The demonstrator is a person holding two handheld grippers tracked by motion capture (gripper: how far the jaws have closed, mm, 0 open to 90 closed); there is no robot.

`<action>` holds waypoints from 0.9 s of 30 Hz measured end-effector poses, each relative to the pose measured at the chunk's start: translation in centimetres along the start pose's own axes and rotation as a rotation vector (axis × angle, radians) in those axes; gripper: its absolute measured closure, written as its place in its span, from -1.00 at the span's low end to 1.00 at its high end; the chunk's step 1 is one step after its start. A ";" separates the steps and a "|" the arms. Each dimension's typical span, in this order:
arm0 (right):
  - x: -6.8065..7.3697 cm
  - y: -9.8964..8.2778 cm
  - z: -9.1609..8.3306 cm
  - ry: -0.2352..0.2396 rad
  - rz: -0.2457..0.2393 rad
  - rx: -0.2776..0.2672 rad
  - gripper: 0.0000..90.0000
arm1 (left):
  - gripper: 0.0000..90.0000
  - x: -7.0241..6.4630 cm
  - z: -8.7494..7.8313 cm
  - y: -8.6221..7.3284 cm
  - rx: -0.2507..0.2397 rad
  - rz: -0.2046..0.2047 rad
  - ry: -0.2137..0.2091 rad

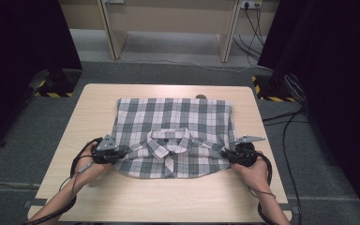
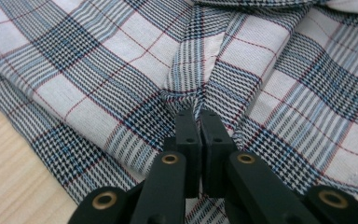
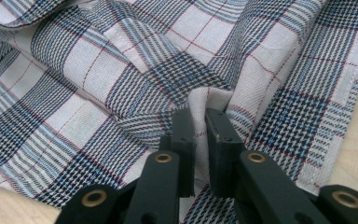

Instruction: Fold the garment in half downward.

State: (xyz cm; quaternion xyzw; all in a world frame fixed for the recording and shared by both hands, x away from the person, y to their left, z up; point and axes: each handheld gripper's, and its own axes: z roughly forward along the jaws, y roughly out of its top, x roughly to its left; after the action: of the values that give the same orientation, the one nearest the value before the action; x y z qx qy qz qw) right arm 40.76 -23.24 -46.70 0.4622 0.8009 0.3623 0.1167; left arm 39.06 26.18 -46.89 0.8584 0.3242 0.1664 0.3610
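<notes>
- High view: the shirt point(image 1: 173, 136) lies folded at mid-table; the left gripper point(image 1: 122, 153) and right gripper point(image 1: 225, 154) grip its lower corners.
- Left gripper view: jaws clamped on a fold of shirt point(image 2: 121, 70); best kept firm.
- Right gripper view: jaws pinch a fold of shirt point(image 3: 121, 84) with a small gap, so both should pull evenly.

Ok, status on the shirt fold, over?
Left gripper shut on shirt fabric. Right gripper pinching a fold, jaws slightly apart. Shirt folded, collar up, on table. Nothing obstructing.

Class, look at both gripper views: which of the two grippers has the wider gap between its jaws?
The right gripper: a fold of the plaid shirt fills a visible gap between its jaws. The left gripper pinches cloth with jaws almost touching.
</notes>
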 end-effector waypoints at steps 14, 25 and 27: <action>2.3 5.3 0.2 -0.010 -0.060 -0.018 0.00 | -0.22 1.3 -0.5 4.8 -0.121 -0.019 -0.034; 2.4 4.9 4.2 0.023 -0.099 0.092 0.36 | 0.13 1.0 4.4 4.6 0.075 -0.027 -0.130; 2.4 4.8 4.0 0.038 -0.107 0.086 0.62 | 0.32 0.9 4.4 4.6 0.086 -0.013 -0.125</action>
State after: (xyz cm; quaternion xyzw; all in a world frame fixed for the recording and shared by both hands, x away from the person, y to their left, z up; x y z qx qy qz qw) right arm 44.70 -17.90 -45.88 0.4161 0.8415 0.3296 0.1007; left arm 44.03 22.14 -46.55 0.8797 0.3135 0.0961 0.3444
